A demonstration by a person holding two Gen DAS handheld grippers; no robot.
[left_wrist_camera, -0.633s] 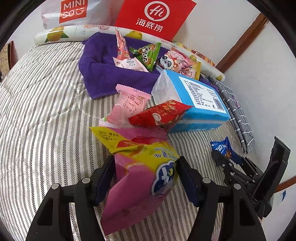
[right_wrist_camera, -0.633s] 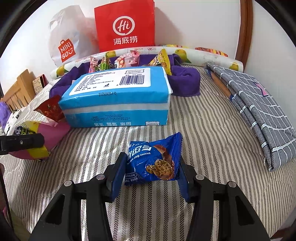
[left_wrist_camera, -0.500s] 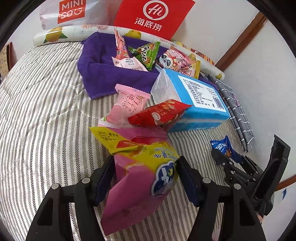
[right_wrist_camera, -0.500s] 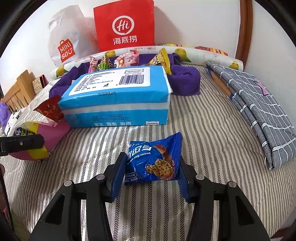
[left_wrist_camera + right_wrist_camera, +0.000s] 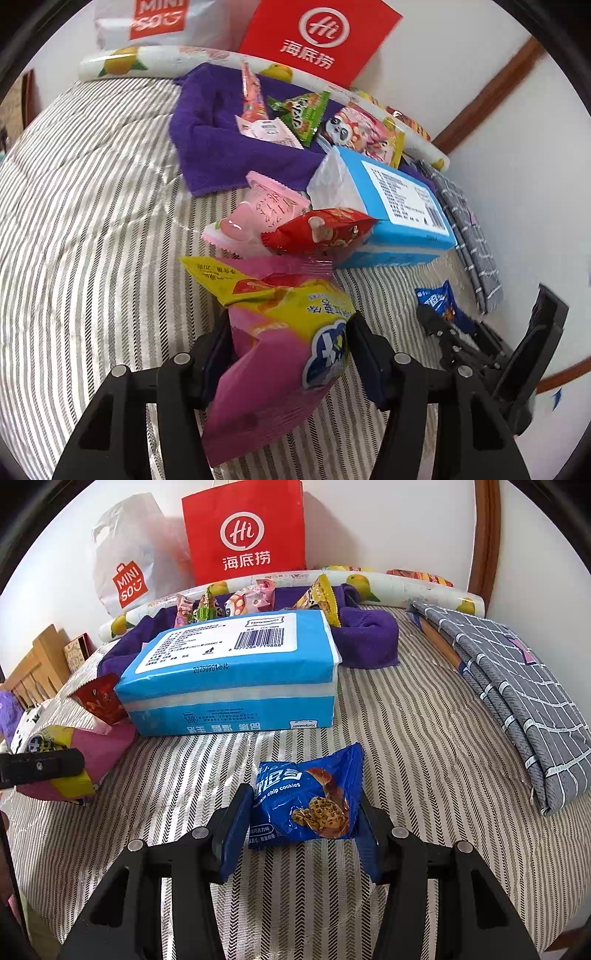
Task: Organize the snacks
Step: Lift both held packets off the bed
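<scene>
A pink and yellow snack bag (image 5: pixel 280 350) stands crumpled between the fingers of my left gripper (image 5: pixel 290 339), low over the striped bed cover (image 5: pixel 92 221). The jaws are closing and both pads press its sides. In the right wrist view a blue chocolate chip cookie packet (image 5: pixel 306 801) lies on the cover, and my right gripper (image 5: pixel 301 812) is shut on it, a pad on each side. The left wrist view also shows that packet (image 5: pixel 439 299) at the right edge.
A blue tissue pack (image 5: pixel 229 672) lies just beyond both grippers, with a red snack (image 5: pixel 321 230) and a pink snack (image 5: pixel 266 206) beside it. Behind, a purple towel (image 5: pixel 214 140) holds several snacks. A red paper bag (image 5: pixel 243 531), a white bag (image 5: pixel 125 561) and folded grey cloth (image 5: pixel 517 686) line the walls.
My left gripper's fingers have drawn in against the pink and yellow bag, which looks more pinched. The right gripper and the cookie packet have stayed as they were.
</scene>
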